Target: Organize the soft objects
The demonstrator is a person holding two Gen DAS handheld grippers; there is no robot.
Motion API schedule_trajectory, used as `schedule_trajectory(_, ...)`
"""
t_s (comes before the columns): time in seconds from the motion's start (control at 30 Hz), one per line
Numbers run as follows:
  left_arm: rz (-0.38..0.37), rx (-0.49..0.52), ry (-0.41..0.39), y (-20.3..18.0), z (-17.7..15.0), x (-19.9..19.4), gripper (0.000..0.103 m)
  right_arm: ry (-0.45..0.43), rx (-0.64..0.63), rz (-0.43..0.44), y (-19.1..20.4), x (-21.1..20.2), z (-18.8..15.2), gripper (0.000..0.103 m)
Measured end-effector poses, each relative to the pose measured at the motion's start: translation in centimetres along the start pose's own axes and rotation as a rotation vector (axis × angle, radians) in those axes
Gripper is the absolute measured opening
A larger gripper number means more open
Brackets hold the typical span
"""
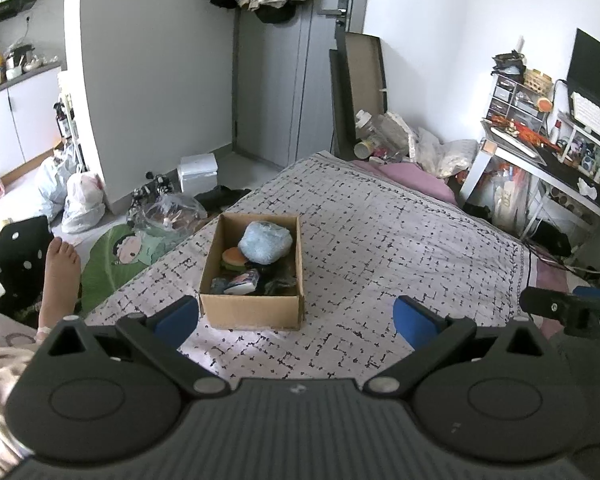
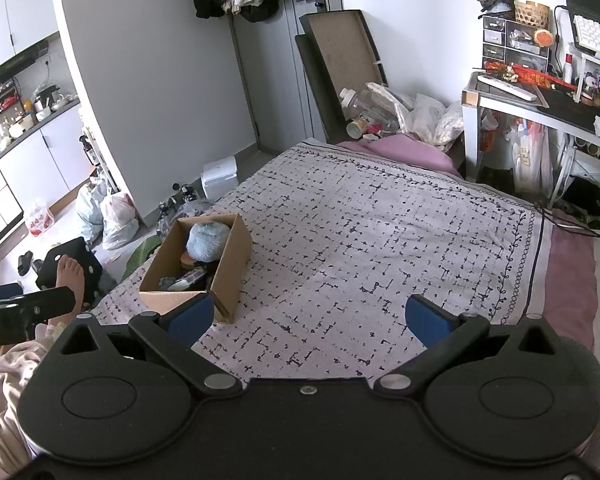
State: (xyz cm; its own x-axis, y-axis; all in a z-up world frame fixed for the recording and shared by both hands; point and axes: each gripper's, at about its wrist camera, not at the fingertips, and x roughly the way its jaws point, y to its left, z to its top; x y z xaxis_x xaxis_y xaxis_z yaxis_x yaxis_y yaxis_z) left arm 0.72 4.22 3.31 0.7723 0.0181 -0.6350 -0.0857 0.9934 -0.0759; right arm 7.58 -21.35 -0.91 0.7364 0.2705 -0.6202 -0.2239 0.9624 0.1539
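Both the left gripper (image 1: 296, 316) and right gripper (image 2: 310, 316) hang spread wide and empty near the cardboard box (image 1: 252, 310) of soft toys on the bedspread (image 1: 380, 240), where a careless nudge could tip it.

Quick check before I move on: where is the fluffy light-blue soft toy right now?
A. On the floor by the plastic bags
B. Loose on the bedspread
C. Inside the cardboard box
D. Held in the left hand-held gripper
C: the light-blue soft toy sits on top of the other items inside the cardboard box, while the left hand-held gripper and right hand-held gripper are both open and empty.
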Motion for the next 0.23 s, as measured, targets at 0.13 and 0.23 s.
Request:
schedule_trajectory(0.13,-0.007,0.015,-0.006,-0.42,-0.06,-0.19,0.103,0.000,0.001,0.000,-0.01,0.05,-0.02,0.103)
schedule_trajectory(0.23,-0.008,0.010,-0.005,-0.41,-0.04,-0.17,0.103,-0.001,0.000,0.004,0.00,0.06,-0.05,0.103)
